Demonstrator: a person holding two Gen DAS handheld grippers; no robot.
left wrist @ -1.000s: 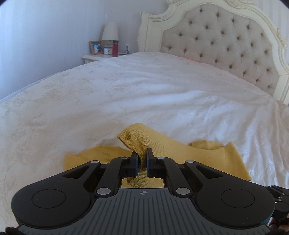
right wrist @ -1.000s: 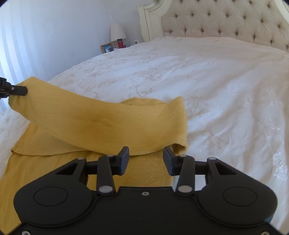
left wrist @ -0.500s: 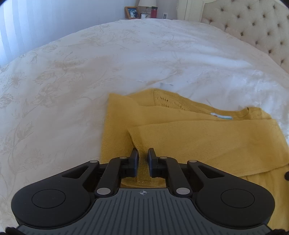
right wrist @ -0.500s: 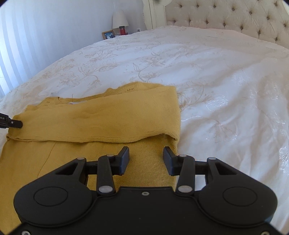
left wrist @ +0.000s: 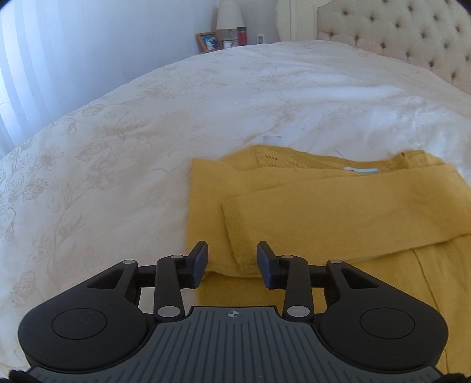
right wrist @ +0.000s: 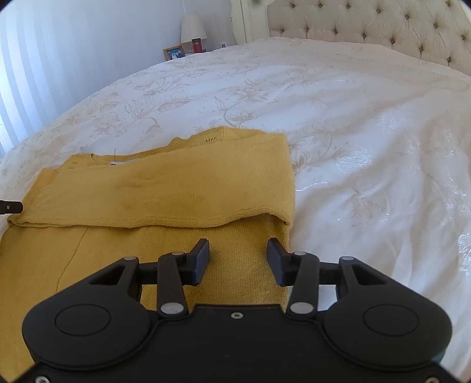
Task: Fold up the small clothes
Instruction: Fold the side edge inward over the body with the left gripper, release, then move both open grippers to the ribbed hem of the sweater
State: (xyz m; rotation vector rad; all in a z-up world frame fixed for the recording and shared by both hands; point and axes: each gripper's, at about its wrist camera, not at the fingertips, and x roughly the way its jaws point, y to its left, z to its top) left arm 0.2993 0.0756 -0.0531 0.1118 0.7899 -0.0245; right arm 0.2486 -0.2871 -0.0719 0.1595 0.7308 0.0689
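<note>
Sweater: yellow knit sweater (left wrist: 338,212) flat on white bedspread (left wrist: 147,147), sleeve folded across.
Left gripper (left wrist: 232,260): jaws just opening, cuff between, released.
Right gripper (right wrist: 238,259): jaws apart, empty.

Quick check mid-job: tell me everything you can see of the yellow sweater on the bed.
The yellow sweater is a mustard knit lying flat on the white bedspread, one sleeve folded across its chest, the cuff end between the left tool's open jaws, which have just been opening. A white label shows at the neckline. Openwork knit edges the top.

Tufted headboard (right wrist: 368,26), white bedspread (right wrist: 353,132), nightstand lamp (left wrist: 229,14).
</note>
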